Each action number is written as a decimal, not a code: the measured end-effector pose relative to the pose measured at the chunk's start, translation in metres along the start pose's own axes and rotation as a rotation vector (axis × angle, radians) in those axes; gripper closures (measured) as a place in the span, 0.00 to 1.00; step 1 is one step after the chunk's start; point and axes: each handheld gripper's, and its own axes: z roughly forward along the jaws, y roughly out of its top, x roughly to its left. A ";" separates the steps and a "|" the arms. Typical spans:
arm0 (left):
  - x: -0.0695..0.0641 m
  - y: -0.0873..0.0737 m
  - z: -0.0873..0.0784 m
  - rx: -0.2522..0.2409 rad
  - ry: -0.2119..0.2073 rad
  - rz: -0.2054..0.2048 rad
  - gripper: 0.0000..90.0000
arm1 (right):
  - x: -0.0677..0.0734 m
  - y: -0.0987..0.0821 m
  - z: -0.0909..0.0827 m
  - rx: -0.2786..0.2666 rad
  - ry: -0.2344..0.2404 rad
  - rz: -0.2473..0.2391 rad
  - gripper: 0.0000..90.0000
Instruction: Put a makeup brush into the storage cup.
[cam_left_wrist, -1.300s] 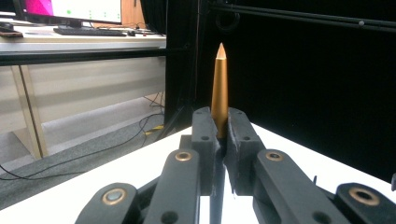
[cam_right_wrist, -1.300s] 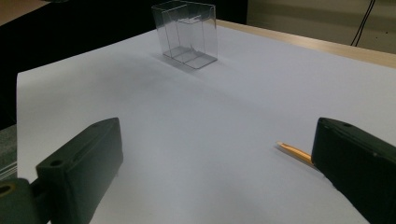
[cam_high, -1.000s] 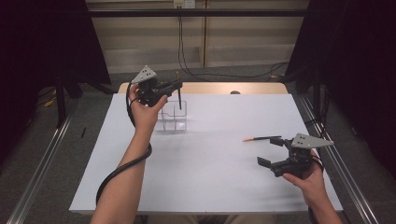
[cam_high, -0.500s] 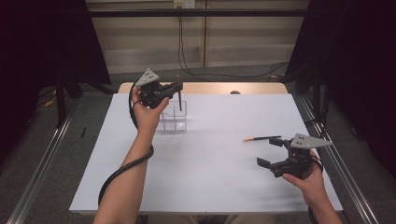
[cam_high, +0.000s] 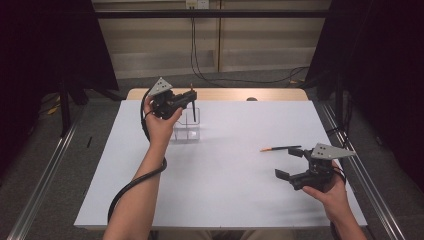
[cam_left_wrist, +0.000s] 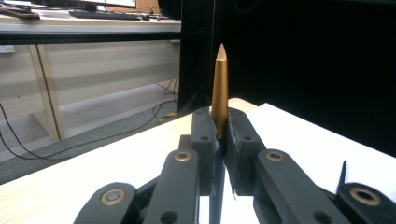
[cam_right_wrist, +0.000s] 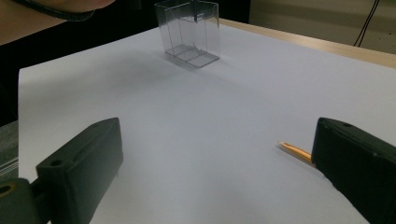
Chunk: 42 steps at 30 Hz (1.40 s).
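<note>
Pens going into the clear box is the work in hand, and it looks about halfway through. On the white tabletop (cam_high: 220, 190), which takes up the middle of the high view, the clear box (cam_high: 187, 125) stands left of centre toward the far edge; it is divided into compartments and, as far as the right gripper view lets one tell, holds nothing lying inside yet. Above it, in the upper left of the high view, the left claw (cam_high: 192, 96) is clamped shut on a dark pen (cam_high: 193, 107) that hangs upright with its lower end at or just inside the box's open top; which compartment it is over cannot be told. The left gripper view looks along the closed jaws at the gold tapered end of that pen (cam_left_wrist: 219, 93) pointing upward. At the lower right of the high view the right claw (cam_high: 292, 162) rests near the tabletop with its jaws spread wide and nothing between them. Just beyond it lies the second pen (cam_high: 281, 148), dark with an orange tip, flat on the tabletop and not yet gripped. By my reading, what remains is releasing the first pen into the box, then picking up and delivering the second.
</note>
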 end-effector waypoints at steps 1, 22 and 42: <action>0.000 -0.001 0.000 0.001 0.002 -0.002 0.92 | 0.000 0.000 0.000 0.001 -0.002 -0.001 0.02; 0.001 -0.020 -0.003 0.014 0.011 -0.024 0.92 | 0.001 0.000 0.001 0.001 0.002 -0.005 0.02; 0.003 -0.017 -0.008 -0.008 0.007 -0.051 0.56 | 0.001 0.001 -0.001 -0.002 0.001 -0.006 0.02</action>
